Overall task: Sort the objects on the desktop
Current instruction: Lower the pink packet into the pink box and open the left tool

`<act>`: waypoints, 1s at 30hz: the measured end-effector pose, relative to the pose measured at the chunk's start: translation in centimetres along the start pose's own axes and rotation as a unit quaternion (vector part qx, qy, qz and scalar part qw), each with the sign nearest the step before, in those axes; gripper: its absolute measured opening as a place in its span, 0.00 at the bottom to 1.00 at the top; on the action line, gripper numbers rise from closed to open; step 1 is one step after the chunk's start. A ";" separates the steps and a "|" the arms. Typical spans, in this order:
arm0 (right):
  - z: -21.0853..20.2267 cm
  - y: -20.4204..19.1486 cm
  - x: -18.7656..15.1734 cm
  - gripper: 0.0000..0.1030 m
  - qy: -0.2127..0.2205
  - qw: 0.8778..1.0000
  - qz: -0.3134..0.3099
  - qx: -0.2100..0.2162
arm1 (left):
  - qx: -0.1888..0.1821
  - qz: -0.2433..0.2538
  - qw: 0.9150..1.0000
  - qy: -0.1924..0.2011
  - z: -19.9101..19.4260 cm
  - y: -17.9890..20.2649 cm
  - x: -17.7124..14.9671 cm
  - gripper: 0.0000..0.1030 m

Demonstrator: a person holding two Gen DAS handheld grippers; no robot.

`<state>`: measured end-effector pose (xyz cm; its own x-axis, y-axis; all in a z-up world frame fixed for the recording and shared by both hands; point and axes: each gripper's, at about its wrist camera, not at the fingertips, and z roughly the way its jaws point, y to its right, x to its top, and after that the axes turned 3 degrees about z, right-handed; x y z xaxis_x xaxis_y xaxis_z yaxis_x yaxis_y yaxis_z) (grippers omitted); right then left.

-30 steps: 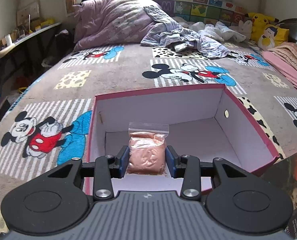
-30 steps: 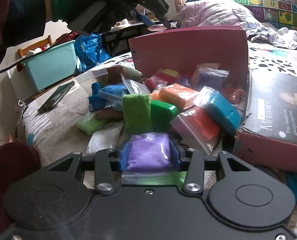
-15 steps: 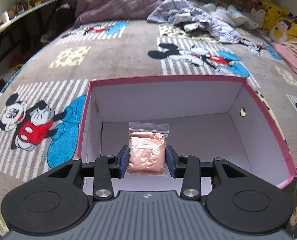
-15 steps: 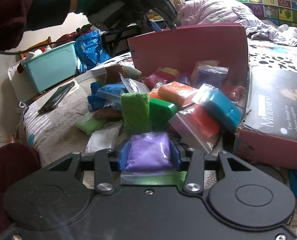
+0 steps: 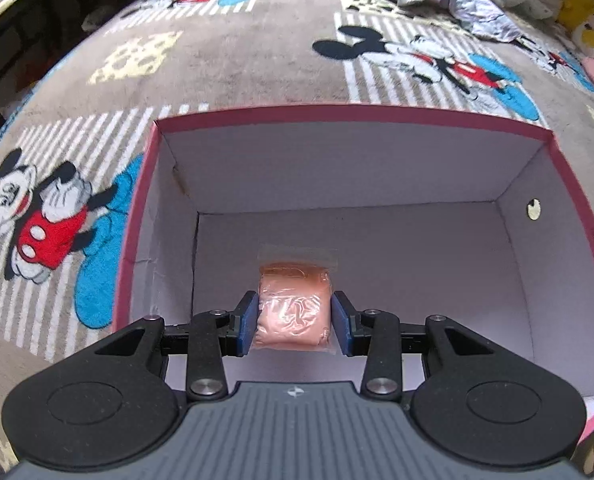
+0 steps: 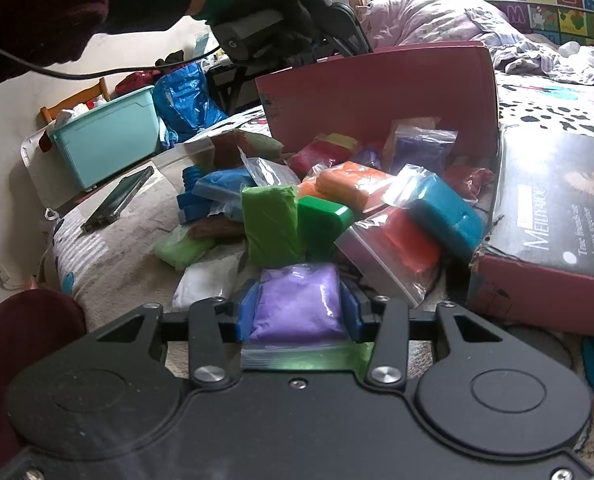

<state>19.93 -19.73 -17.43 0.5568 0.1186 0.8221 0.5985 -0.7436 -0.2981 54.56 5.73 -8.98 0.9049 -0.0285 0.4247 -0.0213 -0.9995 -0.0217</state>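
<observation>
holding a pink bag (image 5: pixel 295 312) over the box (image 5: pixel 349 114) — purple bag (image 6: pixel 299 300) gripped.

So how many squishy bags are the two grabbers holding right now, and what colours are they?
Peach-pink bag: 1, held by the left gripper over the open pink box
Purple bag: 1, held by the right gripper at the near edge of the pile
Total: 2
</observation>
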 end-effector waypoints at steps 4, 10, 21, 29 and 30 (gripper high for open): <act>0.0 0.1 0.0 0.41 0.000 1.000 0.002 0.002 | 0.007 -0.001 1.000 -0.018 0.9 -0.2 0.4 0.37; 0.0 0.3 0.0 0.41 0.001 1.000 0.007 0.006 | 0.018 0.001 0.999 -0.033 1.7 -0.2 0.7 0.37; 0.0 0.4 0.0 0.41 0.001 1.000 0.010 0.008 | 0.022 -0.013 0.998 -0.055 2.6 -0.3 1.2 0.41; 0.0 0.5 0.0 0.41 0.001 1.000 0.010 0.009 | 0.009 -0.023 0.998 -0.057 2.4 -0.2 1.3 0.50; 0.0 0.5 0.0 0.41 0.001 1.000 0.010 0.008 | 0.007 -0.025 0.998 -0.055 2.3 -0.2 1.3 0.50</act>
<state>20.22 -20.11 -17.52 0.5677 0.1016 0.8169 0.5965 -0.7346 -0.3233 56.73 5.97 -10.51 0.9456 0.0233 0.3245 0.0304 -0.9994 -0.0169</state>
